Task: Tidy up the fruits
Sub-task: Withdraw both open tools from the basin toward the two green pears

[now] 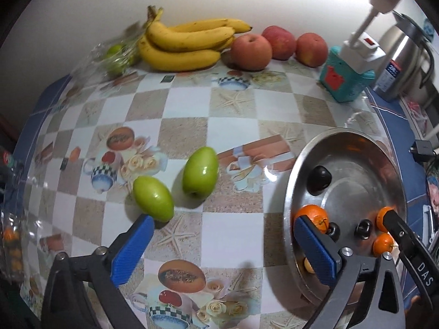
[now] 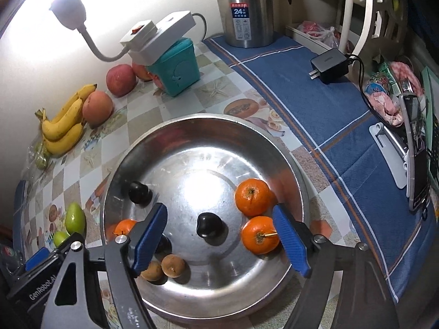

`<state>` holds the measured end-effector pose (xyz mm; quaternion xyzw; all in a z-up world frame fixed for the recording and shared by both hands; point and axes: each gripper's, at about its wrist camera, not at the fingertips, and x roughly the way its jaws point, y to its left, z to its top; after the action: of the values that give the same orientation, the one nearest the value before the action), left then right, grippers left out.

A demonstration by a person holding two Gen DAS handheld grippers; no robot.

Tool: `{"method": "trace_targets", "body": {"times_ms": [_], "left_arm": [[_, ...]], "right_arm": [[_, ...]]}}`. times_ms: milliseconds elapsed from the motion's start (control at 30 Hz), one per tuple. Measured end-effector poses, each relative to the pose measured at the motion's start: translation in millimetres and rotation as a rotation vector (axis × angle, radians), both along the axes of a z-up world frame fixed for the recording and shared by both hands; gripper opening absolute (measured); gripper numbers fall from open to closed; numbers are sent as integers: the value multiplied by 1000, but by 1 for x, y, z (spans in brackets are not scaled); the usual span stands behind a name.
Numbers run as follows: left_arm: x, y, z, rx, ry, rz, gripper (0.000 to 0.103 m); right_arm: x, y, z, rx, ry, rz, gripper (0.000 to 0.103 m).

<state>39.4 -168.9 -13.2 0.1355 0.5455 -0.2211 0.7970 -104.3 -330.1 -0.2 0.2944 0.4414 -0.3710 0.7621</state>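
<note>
Both your grippers point steeply down. Your left gripper hangs over the tabletop with jaws spread wide and empty; your right gripper stands over the steel bowl, jaws apart, gripping nothing. Bananas and apples line the wall. Two green fruits lie near the left finger, long axes tilted. Oranges and dark fruits sit in the bowl.

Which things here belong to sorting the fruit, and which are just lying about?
Belong to the job:
round steel bowl
orange tangerines
dark plums
green oval fruits
yellow bananas
red apples

Just lying about:
steel thermos jug
teal box
black charger
</note>
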Motion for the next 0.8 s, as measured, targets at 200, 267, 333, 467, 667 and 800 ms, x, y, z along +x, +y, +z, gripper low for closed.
{"method": "trace_targets", "body": {"times_ms": [200, 267, 333, 467, 667, 800], "left_arm": [[3, 3, -11, 25, 41, 16, 103], [4, 5, -13, 23, 54, 25, 103], [5, 6, -15, 19, 64, 31, 103], [7, 8, -15, 8, 74, 47, 103], [8, 11, -13, -6, 77, 49, 103], [9, 13, -10, -11, 67, 53, 103]], "right_arm": [[1, 0, -5, 11, 19, 4, 81], [1, -1, -7, 20, 23, 3, 81], [0, -1, -8, 22, 26, 2, 81], [-1, -1, -8, 23, 17, -2, 95], [1, 0, -9, 27, 14, 8, 99], [3, 3, -11, 21, 38, 18, 99]]}}
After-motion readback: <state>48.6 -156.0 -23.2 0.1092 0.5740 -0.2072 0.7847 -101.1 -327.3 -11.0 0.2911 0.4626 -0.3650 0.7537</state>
